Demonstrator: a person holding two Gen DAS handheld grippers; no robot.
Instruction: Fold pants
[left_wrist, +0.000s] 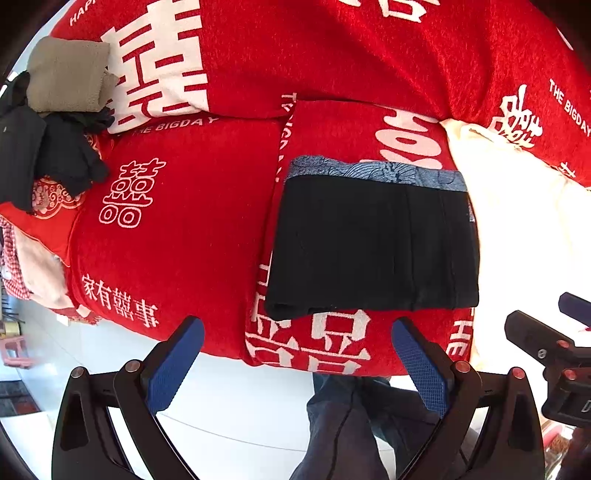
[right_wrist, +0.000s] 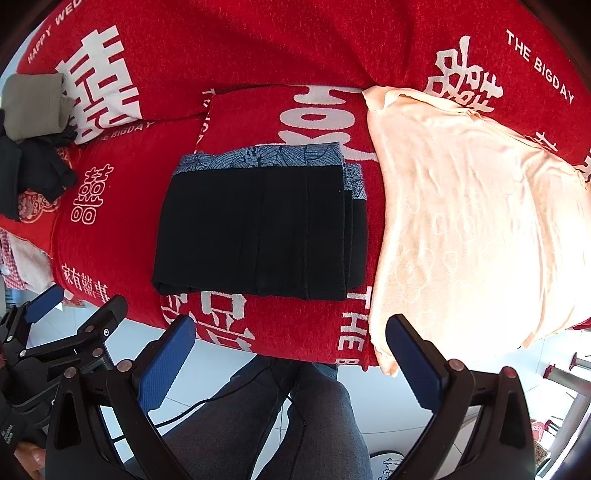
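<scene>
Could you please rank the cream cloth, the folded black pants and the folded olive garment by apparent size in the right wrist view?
1. cream cloth
2. black pants
3. olive garment, though it lies farther off at the fisheye edge.

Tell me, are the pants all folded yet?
Looks nearly done: the black pants lie in a neat folded rectangle on the red blanket. Nothing is in hand; the left gripper and right gripper hover open, jaws empty. Perhaps only putting them away remains.
</scene>
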